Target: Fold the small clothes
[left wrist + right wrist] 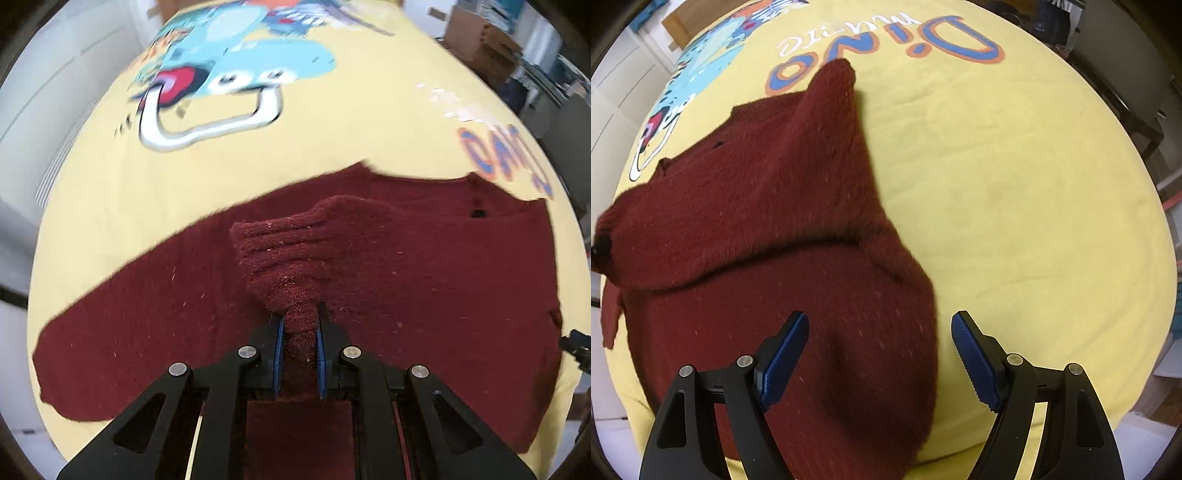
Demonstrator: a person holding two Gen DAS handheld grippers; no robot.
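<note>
Maroon knitwear, a small sweater [424, 266], is lying spread on a yellow printed cloth [332, 140], and the left gripper [300, 347] is pinching a bunched ridge of it between its blue pads [279, 354], jaws nearly together with the fabric squeezed tight and rising in a peak just ahead of the fingertips. The rest of the garment is fanning out flat to both sides of that gripper and beyond it. In the right wrist view the right gripper [881, 354] is hovering with its jaws standing wide, nothing pressed between them; the sweater's near corner [871, 350] is sitting under and between its fingers, and a folded flap is lying ahead and to the gripper's left, with bare yellow cloth off to its right. The step in hand looks like lifting a pinched section to fold it over. The main risk is that the left pinch is holding only one thick layer, or too little of it, so the knit is likely to slide out as it is carried. Dragging could also be pulling the flat part askew, since the right gripper is not pinning anything. The yellow cloth could be getting caught along with the sweater.
</note>
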